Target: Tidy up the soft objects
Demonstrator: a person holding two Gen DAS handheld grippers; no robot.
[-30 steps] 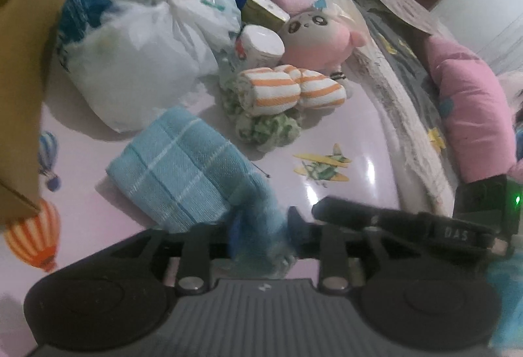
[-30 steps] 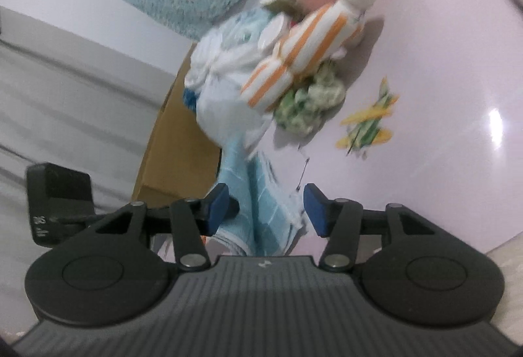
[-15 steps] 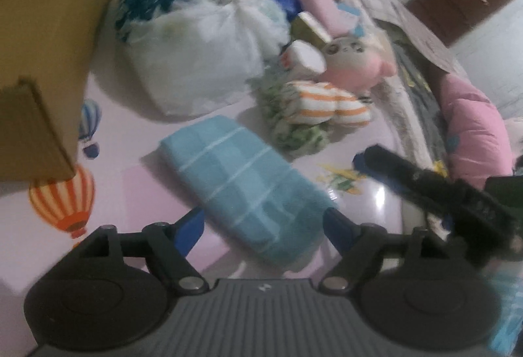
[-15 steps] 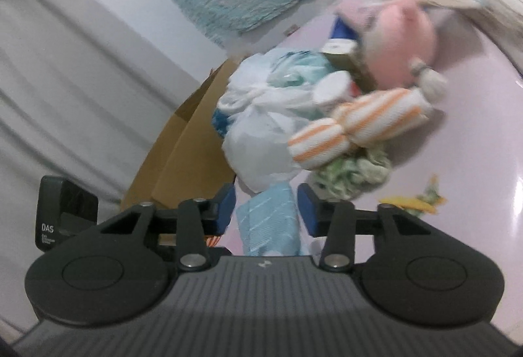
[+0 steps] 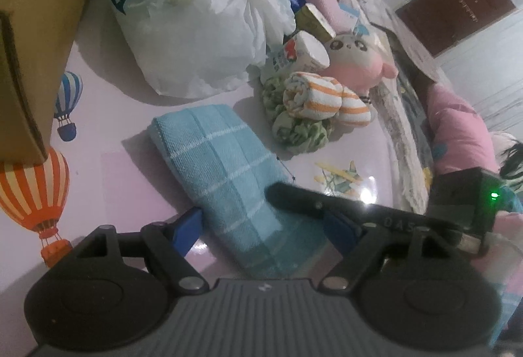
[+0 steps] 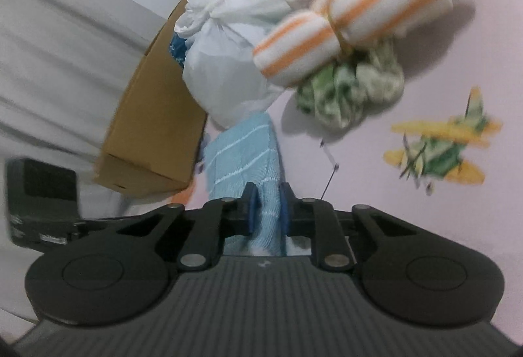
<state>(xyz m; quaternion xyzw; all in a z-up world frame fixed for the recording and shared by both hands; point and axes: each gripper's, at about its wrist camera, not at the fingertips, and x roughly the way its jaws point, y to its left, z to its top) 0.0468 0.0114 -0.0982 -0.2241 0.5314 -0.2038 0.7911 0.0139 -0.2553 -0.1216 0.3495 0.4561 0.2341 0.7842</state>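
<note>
A folded light-blue checked towel point(image 5: 222, 154) lies flat on the pink printed sheet point(image 5: 98, 115). My left gripper point(image 5: 263, 228) stands open astride the towel's near end, and its blue pads do not press on it. My right gripper point(image 5: 278, 190) comes in from the right onto the towel's edge. In the right wrist view the right gripper point(image 6: 266, 210) has its jaws closing, with the blue pads pinching the towel point(image 6: 248, 148). A rolled orange-striped cloth point(image 5: 323, 95), a green floral cloth point(image 5: 297, 128) and a pink plush toy point(image 5: 356, 63) lie just beyond.
An open cardboard box point(image 5: 29, 46) stands at the left, close to the towel. A tied white plastic bag point(image 5: 196, 30) sits behind the towel, with small packs and a paper roll point(image 5: 300, 53) beside it. A pink pillow point(image 5: 457, 128) and blankets lie along the right.
My left gripper let go of the towel's end and opened wide around it. My right gripper moved in toward the towel and closed on its edge. The towel now lies flatter.
</note>
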